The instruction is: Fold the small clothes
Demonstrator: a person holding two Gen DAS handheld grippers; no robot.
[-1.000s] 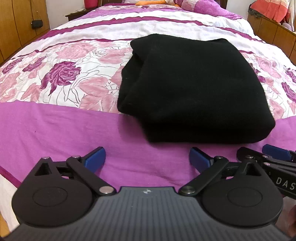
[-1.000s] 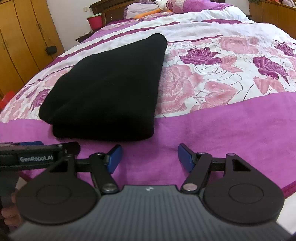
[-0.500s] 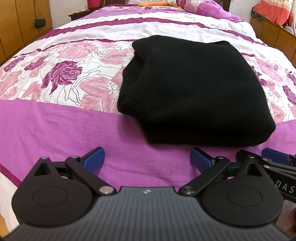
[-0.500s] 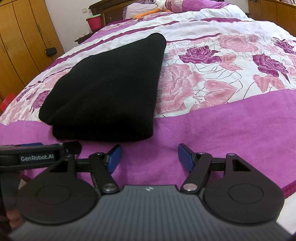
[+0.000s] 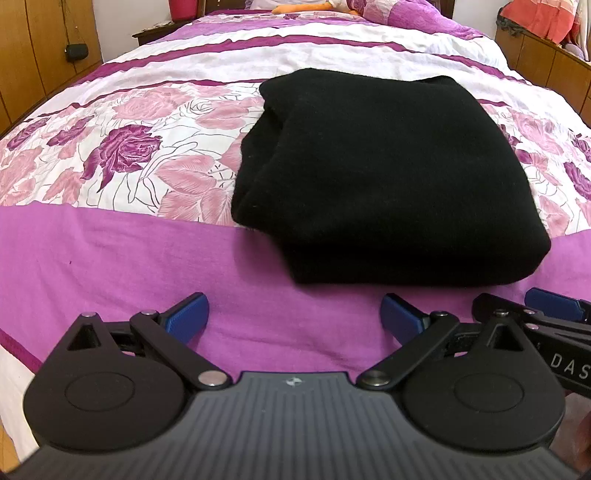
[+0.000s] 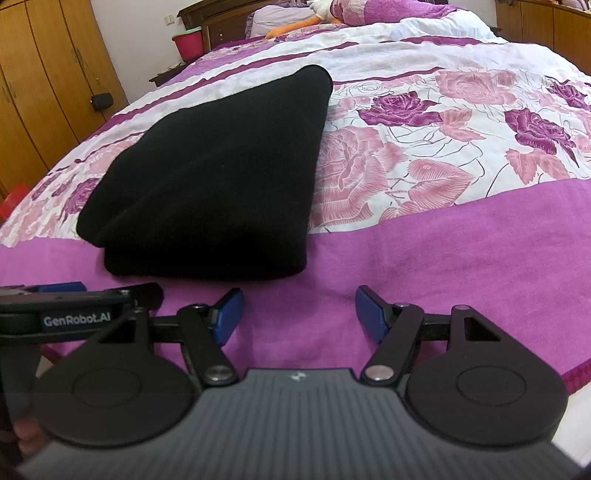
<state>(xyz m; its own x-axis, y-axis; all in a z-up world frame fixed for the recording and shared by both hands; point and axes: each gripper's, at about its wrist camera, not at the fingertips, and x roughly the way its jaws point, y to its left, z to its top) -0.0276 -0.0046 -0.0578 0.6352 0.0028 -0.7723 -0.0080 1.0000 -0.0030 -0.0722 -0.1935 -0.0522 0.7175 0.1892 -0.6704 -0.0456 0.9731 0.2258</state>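
Observation:
A black garment (image 5: 384,181) lies folded into a thick rectangle on the bed; it also shows in the right wrist view (image 6: 218,181). My left gripper (image 5: 293,317) is open and empty, hovering over the purple band just short of the garment's near edge. My right gripper (image 6: 299,314) is open and empty, in front of the garment's near right corner. Each gripper's blue-tipped side shows at the edge of the other's view, the right one (image 5: 550,299) and the left one (image 6: 61,288).
The bed (image 5: 110,258) has a purple and white floral cover. Wooden wardrobes (image 6: 33,92) stand at the left, a nightstand with a red bin (image 6: 188,42) by the headboard, pillows (image 6: 369,9) at the far end, wooden cabinets (image 5: 546,62) at the right.
Both grippers have drifted slightly back from the garment and stay open. The folded garment has not moved.

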